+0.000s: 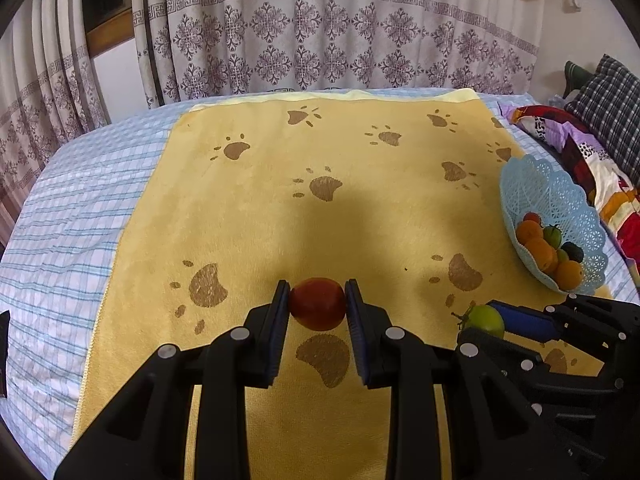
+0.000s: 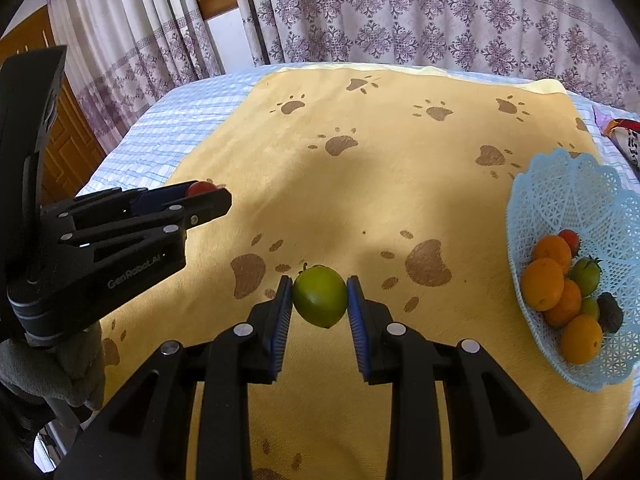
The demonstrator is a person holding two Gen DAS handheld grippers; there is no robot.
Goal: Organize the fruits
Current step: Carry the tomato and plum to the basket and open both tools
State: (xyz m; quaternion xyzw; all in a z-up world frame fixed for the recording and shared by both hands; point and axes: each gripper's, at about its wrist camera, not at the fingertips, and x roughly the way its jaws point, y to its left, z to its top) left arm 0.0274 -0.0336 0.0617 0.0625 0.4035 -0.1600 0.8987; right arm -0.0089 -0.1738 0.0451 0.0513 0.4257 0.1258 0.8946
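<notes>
My left gripper (image 1: 317,300) is shut on a red fruit (image 1: 317,304), held a little above the yellow paw-print blanket (image 1: 280,208). The right gripper (image 2: 320,300) is shut on a green fruit (image 2: 320,302), also off the blanket. In the left wrist view the right gripper (image 1: 486,322) shows at the lower right with the green fruit (image 1: 485,320). In the right wrist view the left gripper (image 2: 208,196) shows at the left with the red fruit (image 2: 200,188) peeking out. A light blue lattice basket (image 2: 568,184) at the right holds several oranges (image 2: 542,284) and other fruits.
The blanket lies on a bed with a blue checked sheet (image 1: 60,240). Patterned curtains (image 1: 320,32) hang behind the bed. Pillows and a colourful quilt (image 1: 580,152) lie past the basket (image 1: 532,184) at the right. A gloved hand (image 2: 60,368) holds the left gripper.
</notes>
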